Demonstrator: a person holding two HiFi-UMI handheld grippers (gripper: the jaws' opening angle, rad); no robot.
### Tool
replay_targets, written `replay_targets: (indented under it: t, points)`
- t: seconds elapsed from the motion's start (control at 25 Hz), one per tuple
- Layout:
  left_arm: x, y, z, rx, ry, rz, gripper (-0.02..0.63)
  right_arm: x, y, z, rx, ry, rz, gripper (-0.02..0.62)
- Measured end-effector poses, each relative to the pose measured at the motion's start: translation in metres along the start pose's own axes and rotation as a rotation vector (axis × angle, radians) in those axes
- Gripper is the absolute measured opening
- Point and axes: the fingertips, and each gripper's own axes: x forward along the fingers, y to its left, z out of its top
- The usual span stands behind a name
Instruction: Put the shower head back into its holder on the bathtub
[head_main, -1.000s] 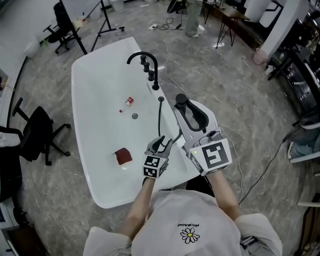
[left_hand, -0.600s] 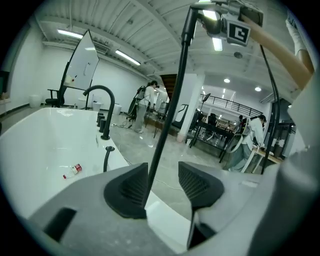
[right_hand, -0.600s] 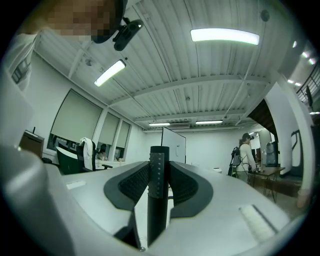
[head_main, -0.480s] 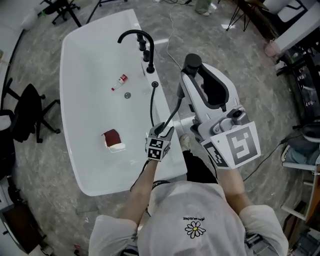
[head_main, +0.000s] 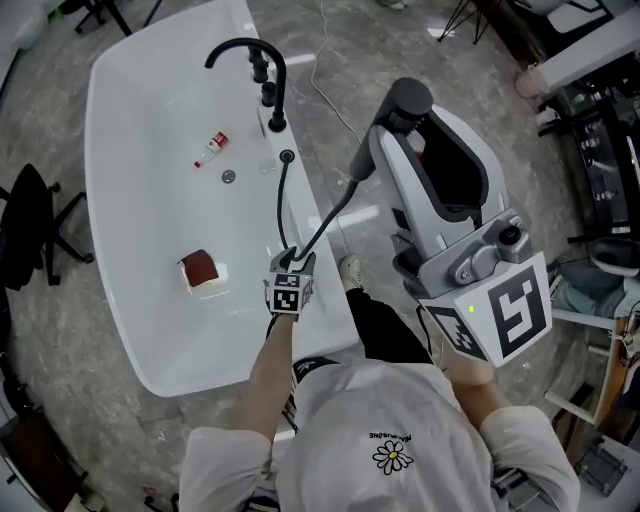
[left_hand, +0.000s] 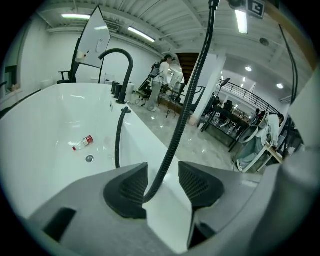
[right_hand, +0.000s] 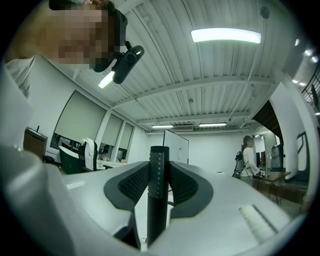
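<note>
By tub (head_main: 140, 260), left tool (head_main: 291, 260) lower, just spread round hose (head_main: 280, 205); right tool (right_hand: 159, 175) pinches showerhead (right_hand: 156, 212).

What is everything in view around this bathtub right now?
bathtub: one, white, head view's left.
faucet: one, black, tub's far rim.
hose: one, black, from rim up toward right gripper.
shower head: one, black, in right gripper.
bottle: one, red-capped, lying in tub.
drain: one, metal, tub floor.
block: one, red and white, tub floor.
office chair: one, black, left of tub.
left gripper: one, grey, jaws have just been opening, hose between them.
right gripper: one, grey, jaws shut on shower head.
</note>
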Motion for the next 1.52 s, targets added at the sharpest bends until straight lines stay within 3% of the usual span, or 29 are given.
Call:
replay_targets:
  t: [0.32,0.64,0.84,1.04,1.28,1.52]
  points:
    - [0.014,0.007,-0.027,-0.018,0.084,-0.001,0.183,0.014,-0.01,-0.027,0.039,0.053,0.01,0.129]
    - [0.012,0.016,-0.018,0.074,0.048,-0.023,0.23,0.027,-0.017,-0.047,0.059,0.079,-0.006,0.129]
    - [0.008,0.036,-0.006,0.106,-0.008,0.034,0.178,0.034,-0.02,-0.062,0.076,0.083,-0.02,0.129]
    - [0.028,0.058,-0.042,0.113,0.115,0.022,0.178,0.05,-0.015,-0.089,0.132,0.088,0.015,0.129]
    - [0.071,0.083,-0.049,0.13,0.158,0.085,0.176,0.068,-0.017,-0.135,0.214,0.117,0.092,0.129]
    - [0.112,0.125,-0.057,0.079,0.229,0.14,0.059,0.081,-0.021,-0.174,0.246,0.14,0.134,0.129]
